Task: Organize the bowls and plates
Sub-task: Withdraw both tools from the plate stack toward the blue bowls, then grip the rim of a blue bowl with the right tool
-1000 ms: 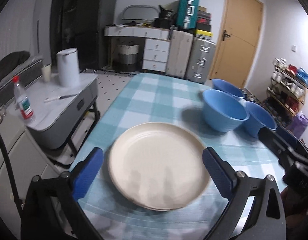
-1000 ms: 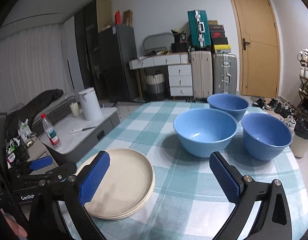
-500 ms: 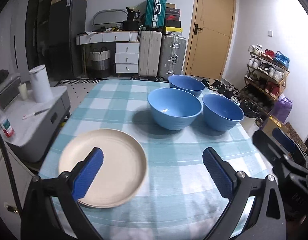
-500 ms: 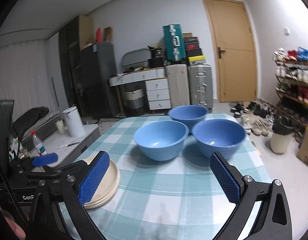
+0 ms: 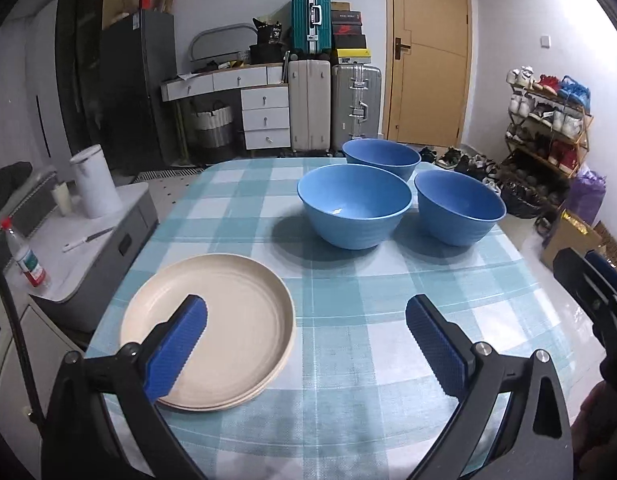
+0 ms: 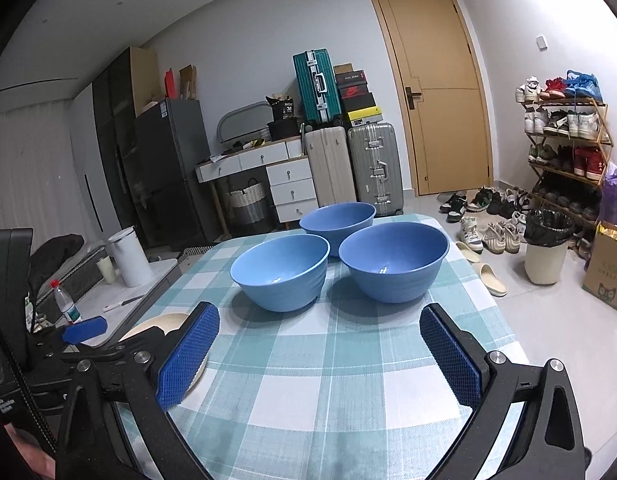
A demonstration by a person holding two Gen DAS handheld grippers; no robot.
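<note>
Presently catalogued, from the two wrist views:

Item 1. Plates (image 5: 224, 320): a cream stack, several rims being visible at its edge, laid flat on the checked tablecloth (image 5: 348, 344) at the near left of the table. From the left gripper (image 5: 306, 344) the stack is found at about 10 o'clock, its near part partly hidden by the left pad.

Item 2. Near-left bowl (image 6: 280, 274), near-right bowl (image 6: 394, 262) and far bowl (image 6: 336, 222): three blue bowls, upright and unnested, grouped closely; whether their rims touch cannot be told. From the right gripper (image 6: 320, 356) the near-left bowl is placed at 11 o'clock, the near-right at 1 o'clock, the far one at 12 o'clock behind them.

Item 3. Grippers: both are carried released, jaws spread wide, nothing grasped.

Note. Bowls being round, no long axis is to be reckoned with. Nesting is judged the step outstanding; the right gripper is judged the nearer to the near-right bowl, the left gripper to the plates.
</note>
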